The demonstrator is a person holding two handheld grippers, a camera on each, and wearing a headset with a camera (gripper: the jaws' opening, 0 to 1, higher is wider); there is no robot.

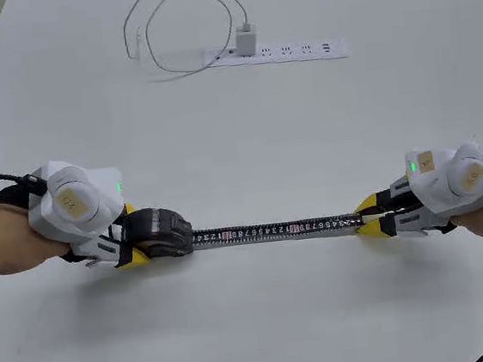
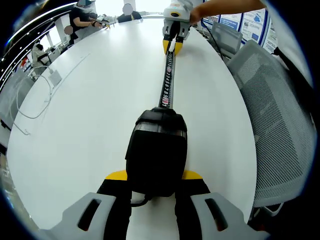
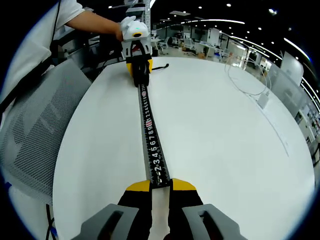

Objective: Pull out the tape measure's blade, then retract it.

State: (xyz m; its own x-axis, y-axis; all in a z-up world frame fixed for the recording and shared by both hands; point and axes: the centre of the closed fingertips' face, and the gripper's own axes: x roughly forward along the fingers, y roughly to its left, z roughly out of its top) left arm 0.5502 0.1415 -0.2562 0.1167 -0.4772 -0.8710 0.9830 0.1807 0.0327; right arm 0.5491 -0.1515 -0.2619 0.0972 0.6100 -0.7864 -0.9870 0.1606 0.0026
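White table (image 1: 242,103), one. Left gripper (image 1: 131,236), jaws clamped on the black tape measure case (image 1: 159,233), which sits on the near part of the table; right gripper (image 1: 368,217), jaws pinched shut on the free end of the blade (image 1: 273,229), which is drawn out straight between the two, numbered face up. Power strip (image 1: 284,52) with looped cable (image 1: 178,32), at the table's far side.

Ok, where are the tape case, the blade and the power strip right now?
case (image 1: 159,233): head view, middle of its black body.
blade (image 1: 273,230): head view, midway along the pulled-out length.
power strip (image 1: 295,51): head view, its white top face.
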